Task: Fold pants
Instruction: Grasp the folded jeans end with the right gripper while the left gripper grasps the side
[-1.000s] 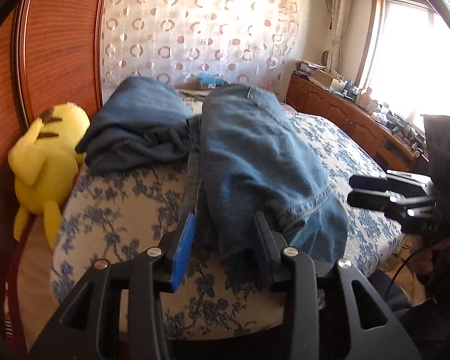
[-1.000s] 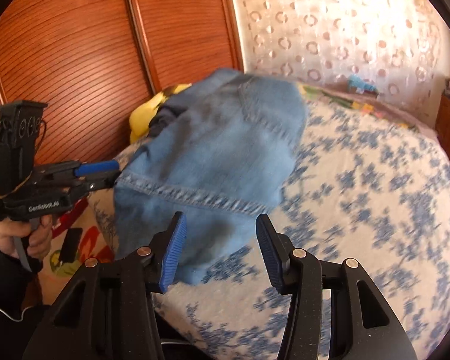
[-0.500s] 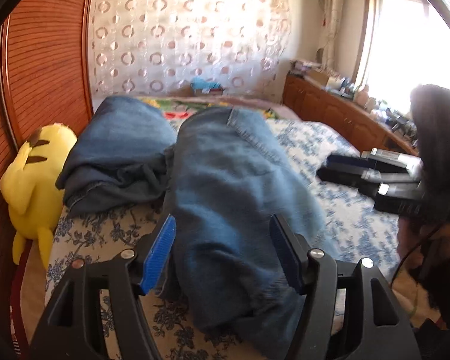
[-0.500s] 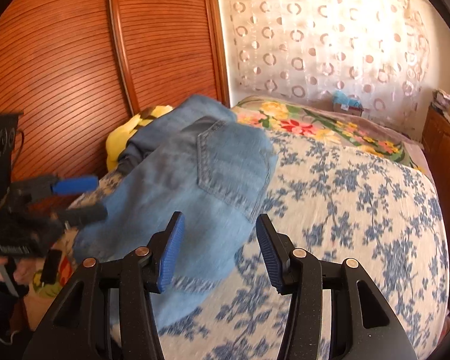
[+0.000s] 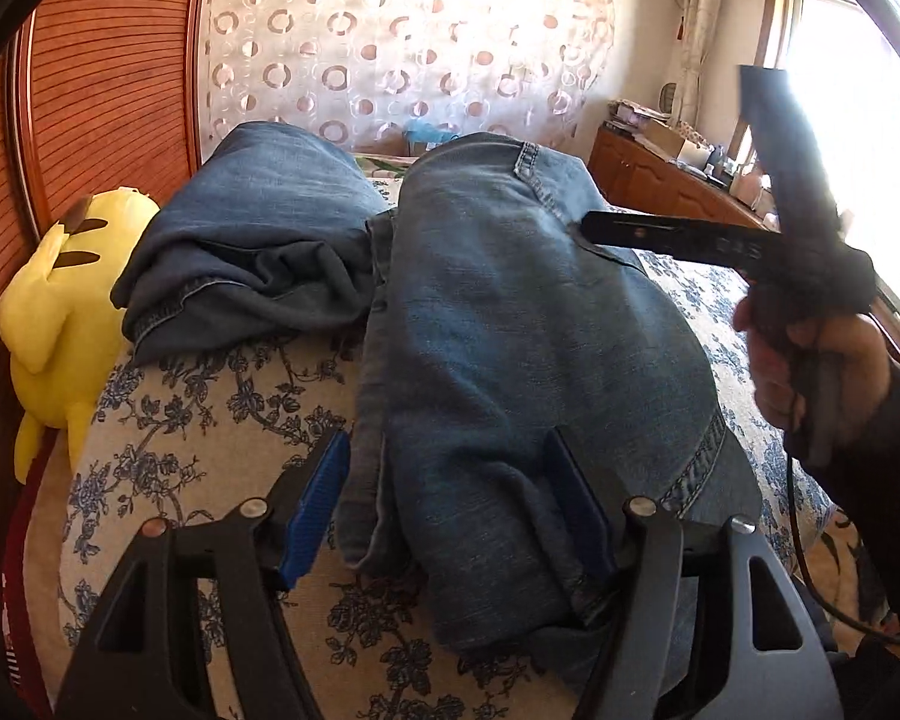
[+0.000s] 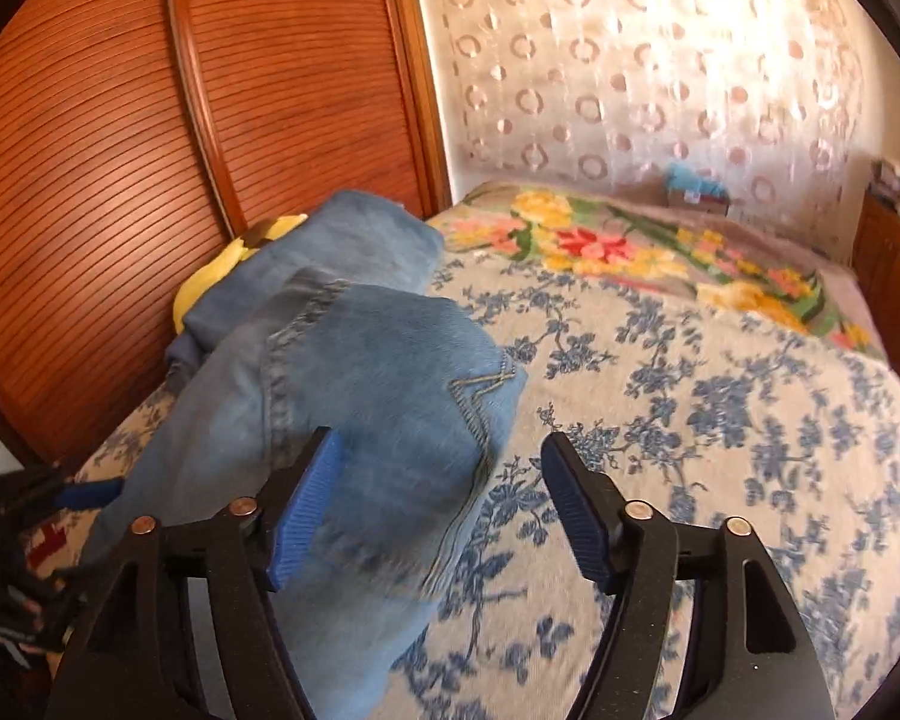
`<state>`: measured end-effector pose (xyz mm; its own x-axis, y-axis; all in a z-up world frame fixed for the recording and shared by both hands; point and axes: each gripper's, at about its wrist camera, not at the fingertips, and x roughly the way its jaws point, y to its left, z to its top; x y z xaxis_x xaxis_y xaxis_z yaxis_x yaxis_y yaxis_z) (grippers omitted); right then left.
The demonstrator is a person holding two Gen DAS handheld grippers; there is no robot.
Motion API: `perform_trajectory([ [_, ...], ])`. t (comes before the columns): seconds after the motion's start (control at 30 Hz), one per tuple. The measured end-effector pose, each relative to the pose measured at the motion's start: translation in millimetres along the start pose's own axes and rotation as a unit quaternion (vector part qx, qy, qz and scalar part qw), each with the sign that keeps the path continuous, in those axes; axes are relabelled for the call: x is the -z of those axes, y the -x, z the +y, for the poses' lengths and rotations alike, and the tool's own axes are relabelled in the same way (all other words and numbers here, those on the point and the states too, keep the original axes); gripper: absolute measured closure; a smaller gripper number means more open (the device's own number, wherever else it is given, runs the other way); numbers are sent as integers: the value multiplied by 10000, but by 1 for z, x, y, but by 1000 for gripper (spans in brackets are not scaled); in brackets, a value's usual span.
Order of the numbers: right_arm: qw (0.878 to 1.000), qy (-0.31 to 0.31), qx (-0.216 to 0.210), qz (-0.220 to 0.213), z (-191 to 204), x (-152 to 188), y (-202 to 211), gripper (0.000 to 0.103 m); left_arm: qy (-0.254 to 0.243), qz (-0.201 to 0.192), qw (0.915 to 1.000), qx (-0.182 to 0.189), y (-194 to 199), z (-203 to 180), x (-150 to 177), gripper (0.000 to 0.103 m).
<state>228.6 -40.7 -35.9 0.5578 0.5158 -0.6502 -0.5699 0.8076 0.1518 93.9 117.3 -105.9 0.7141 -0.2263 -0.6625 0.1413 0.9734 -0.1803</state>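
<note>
Folded light blue jeans (image 5: 522,348) lie on the bed with the floral cover (image 5: 210,420); they also show in the right wrist view (image 6: 366,420). My left gripper (image 5: 450,498) is open, its fingers on either side of the near end of the jeans. My right gripper (image 6: 444,498) is open above the jeans' right edge and holds nothing. In the left wrist view the right gripper (image 5: 594,228) reaches in from the right over the jeans' far part.
A second, darker folded pair of jeans (image 5: 258,228) lies at the left behind. A yellow plush toy (image 5: 54,312) sits against the wooden wardrobe (image 6: 150,120). A flowered blanket (image 6: 630,246) covers the bed's far end. A wooden dresser (image 5: 660,180) stands by the window.
My left gripper has moved down and forward until its fingers straddle the jeans' near end. My right gripper has swung in over the far part of the jeans.
</note>
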Motion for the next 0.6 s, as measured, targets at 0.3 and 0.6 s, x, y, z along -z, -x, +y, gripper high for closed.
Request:
perform_trajectory([
  [0.3,9945,-433,-644,705,-11,3,-47,24,42,-27,10000,2,-5,6,3,29],
  [0.6,9880,-746,-997,915,-19,5,-60,27,102,-31,9999,51,-4,5,4,27],
])
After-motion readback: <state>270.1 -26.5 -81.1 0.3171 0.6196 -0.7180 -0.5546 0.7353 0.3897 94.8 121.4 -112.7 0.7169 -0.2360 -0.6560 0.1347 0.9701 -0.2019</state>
